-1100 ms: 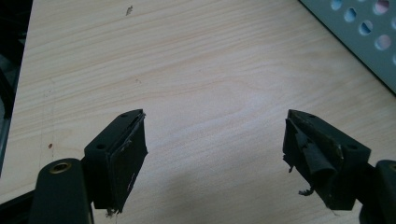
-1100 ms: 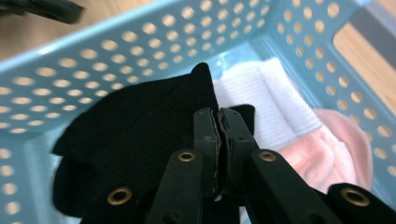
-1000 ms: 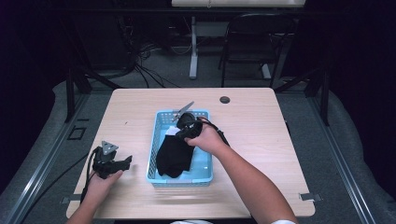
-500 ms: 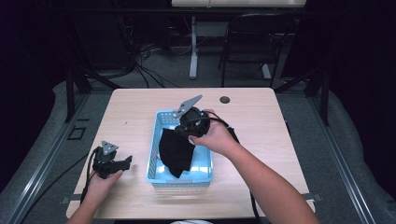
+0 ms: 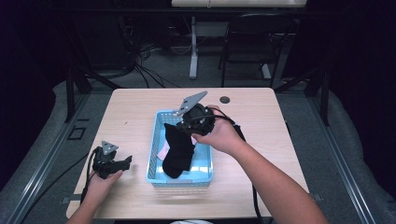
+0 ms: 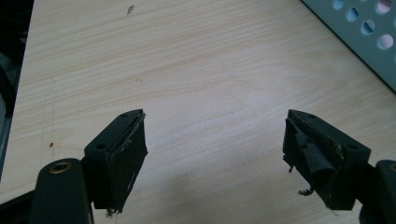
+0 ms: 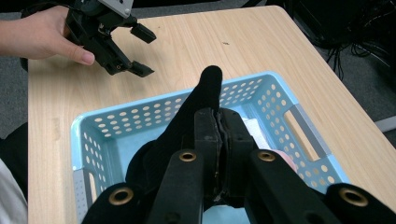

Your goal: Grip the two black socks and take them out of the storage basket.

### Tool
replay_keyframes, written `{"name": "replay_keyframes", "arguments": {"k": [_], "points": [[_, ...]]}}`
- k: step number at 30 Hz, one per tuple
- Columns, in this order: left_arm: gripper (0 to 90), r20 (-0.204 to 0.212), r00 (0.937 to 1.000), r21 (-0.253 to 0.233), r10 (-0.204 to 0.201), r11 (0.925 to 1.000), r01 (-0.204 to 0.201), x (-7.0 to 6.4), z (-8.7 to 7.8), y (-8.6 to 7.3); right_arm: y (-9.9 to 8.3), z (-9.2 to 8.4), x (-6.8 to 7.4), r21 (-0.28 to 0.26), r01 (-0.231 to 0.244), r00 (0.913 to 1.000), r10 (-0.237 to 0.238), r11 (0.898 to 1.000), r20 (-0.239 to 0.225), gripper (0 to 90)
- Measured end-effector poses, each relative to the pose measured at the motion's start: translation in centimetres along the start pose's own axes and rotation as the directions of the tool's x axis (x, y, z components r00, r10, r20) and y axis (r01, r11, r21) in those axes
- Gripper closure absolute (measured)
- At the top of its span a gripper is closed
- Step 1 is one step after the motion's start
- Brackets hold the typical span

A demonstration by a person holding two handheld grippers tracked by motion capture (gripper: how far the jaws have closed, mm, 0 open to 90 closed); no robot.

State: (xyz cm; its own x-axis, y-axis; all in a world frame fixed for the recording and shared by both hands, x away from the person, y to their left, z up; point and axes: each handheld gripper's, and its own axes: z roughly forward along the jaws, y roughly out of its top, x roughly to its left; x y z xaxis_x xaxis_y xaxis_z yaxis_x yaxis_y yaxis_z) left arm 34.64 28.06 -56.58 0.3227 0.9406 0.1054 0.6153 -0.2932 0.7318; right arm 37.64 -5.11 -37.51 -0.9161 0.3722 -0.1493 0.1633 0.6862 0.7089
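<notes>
Pinching a black sock [image 5: 178,150] between closed jaws, right gripper [image 5: 187,125] held over the far end of the blue basket [image 5: 205,173]; in the right gripper view the pads meet on the fabric with the sock [image 7: 187,121] draped ahead of the gripper [image 7: 219,122]. Sock hanging straight down from the jaws, long axis near vertical, lower end trailing inside the basket and apparently resting on its floor near the basket's near wall. Not yet clear of the basket rim; judged step: lifting the sock out. Something pale and pink [image 5: 164,150] lying on the basket floor beside the sock, too small to identify. Left gripper [image 5: 122,162] resting on the table [image 5: 130,112] to the left of the basket, near the basket's near-left corner, jaws wide apart with bare wood between them in the left gripper view [image 6: 215,154]. Left gripper apart from the sock; right hand the nearer and the only one in contact. Count: one sock, one basket, two grippers, one small dark round thing [image 5: 225,99] on the table beyond the basket's far-right corner.
</notes>
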Motion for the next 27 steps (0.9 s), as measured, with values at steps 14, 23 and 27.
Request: {"name": "replay_keyframes", "arguments": {"k": [14, 23, 27], "points": [[21.4, -0.001, 1.0, 0.0, -0.003, 1.0, 0.003, 0.0, 0.0, 0.0, -1.3, -2.7, 0.5, -0.032, -0.014, 0.9999, 0.014, 0.999, 0.003, 86.8], [21.4, -0.003, 1.0, 0.005, -0.003, 1.0, 0.003, -0.1, 0.0, 0.0, -4.6, -7.1, 0.6, -0.112, -0.074, 0.9962, 0.079, 0.991, 0.037, 86.7], [21.4, -0.003, 1.0, 0.004, -0.003, 1.0, 0.003, -0.1, 0.1, -0.1, -7.1, -9.5, 0.1, -0.149, -0.131, 0.9875, 0.142, 0.98, 0.069, 86.8]]}}
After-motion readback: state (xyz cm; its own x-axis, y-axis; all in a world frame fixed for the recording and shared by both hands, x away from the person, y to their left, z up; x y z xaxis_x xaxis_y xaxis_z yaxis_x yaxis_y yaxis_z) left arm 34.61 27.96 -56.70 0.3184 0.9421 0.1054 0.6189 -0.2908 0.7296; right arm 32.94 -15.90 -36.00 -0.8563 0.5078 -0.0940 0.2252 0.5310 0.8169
